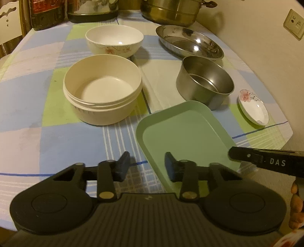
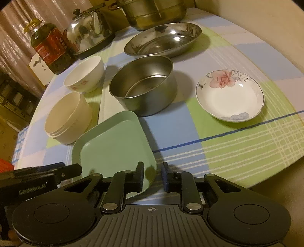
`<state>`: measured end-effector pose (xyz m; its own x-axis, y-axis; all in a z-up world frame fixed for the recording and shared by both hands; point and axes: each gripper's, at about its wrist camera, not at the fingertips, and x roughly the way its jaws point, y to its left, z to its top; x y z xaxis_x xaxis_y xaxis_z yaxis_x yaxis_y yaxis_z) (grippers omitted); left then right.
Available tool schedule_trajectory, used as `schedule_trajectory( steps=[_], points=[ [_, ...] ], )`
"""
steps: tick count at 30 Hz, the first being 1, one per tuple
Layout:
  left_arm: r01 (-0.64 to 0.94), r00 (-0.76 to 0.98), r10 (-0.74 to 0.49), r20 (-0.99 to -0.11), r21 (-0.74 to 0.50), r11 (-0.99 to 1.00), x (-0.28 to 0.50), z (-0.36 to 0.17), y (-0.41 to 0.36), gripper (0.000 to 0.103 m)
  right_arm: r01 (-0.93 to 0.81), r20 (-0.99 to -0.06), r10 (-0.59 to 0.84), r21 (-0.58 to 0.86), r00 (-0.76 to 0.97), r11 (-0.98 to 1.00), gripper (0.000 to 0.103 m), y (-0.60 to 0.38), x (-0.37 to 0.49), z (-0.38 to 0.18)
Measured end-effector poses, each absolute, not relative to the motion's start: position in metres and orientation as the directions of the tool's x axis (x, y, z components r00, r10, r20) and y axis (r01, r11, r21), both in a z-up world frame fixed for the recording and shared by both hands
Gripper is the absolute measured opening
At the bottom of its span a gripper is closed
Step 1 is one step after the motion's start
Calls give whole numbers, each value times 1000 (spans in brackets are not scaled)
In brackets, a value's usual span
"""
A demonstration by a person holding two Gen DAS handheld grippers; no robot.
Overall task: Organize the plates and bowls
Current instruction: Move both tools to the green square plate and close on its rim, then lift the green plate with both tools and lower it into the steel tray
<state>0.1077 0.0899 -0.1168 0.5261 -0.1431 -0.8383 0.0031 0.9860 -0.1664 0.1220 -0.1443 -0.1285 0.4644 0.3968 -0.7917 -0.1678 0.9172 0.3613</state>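
Note:
A square green plate (image 1: 186, 136) (image 2: 114, 148) lies at the near edge of the checked tablecloth. My left gripper (image 1: 147, 168) is open and straddles the plate's left rim, one finger over the plate and one over the cloth. My right gripper (image 2: 153, 176) stands narrowly open around the plate's near right corner, with a strip of cloth showing beside its outer pad. Behind the plate stand a cream plastic tub (image 1: 102, 89), a white floral bowl (image 1: 114, 40), a steel bowl (image 2: 144, 85), an oval steel dish (image 2: 163, 38) and a small floral saucer (image 2: 229, 95).
At the back of the table stand an oil bottle (image 2: 51, 47), a steel kettle (image 2: 89, 30) and a large brass-coloured pot (image 2: 153, 13). A wall with a socket (image 1: 294, 23) runs close along the table's right side. A chair back (image 1: 9, 22) shows far left.

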Motion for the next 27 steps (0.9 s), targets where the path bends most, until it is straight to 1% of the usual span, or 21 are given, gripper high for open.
schedule_trajectory(
  steps=[1, 4, 6, 8, 12, 16, 20, 27],
  points=[
    [4, 524, -143, -840, -165, 986, 109, -118, 90, 33, -170, -795, 390, 352, 465, 920, 9, -144, 122, -129],
    [6, 517, -156, -841, -179, 984, 113, -123, 91, 26, -173, -794, 393, 354, 463, 919, 8, -145, 123, -130],
    [13, 526, -169, -834, -190, 982, 114, -123, 91, 18, -181, -793, 396, 353, 462, 918, 7, -145, 123, -130],
    [10, 528, -167, -833, -191, 982, 114, -123, 90, 16, -199, -795, 401, 348, 456, 916, 4, -143, 124, -130],
    [1, 537, -163, -828, -193, 981, 109, -122, 91, 11, -219, -796, 405, 341, 450, 914, 4, -143, 125, -130],
    [-24, 543, -156, -825, -201, 979, 102, -117, 90, 10, -237, -794, 421, 350, 439, 906, 4, -147, 125, -128],
    [-51, 554, -138, -821, -199, 979, 89, -109, 87, 10, -290, -783, 445, 346, 434, 892, 4, -149, 120, -121],
    [-86, 596, -115, -795, -205, 975, 64, -82, 75, 10, -366, -750, 496, 356, 437, 860, 4, -164, 106, -101]
  ],
)
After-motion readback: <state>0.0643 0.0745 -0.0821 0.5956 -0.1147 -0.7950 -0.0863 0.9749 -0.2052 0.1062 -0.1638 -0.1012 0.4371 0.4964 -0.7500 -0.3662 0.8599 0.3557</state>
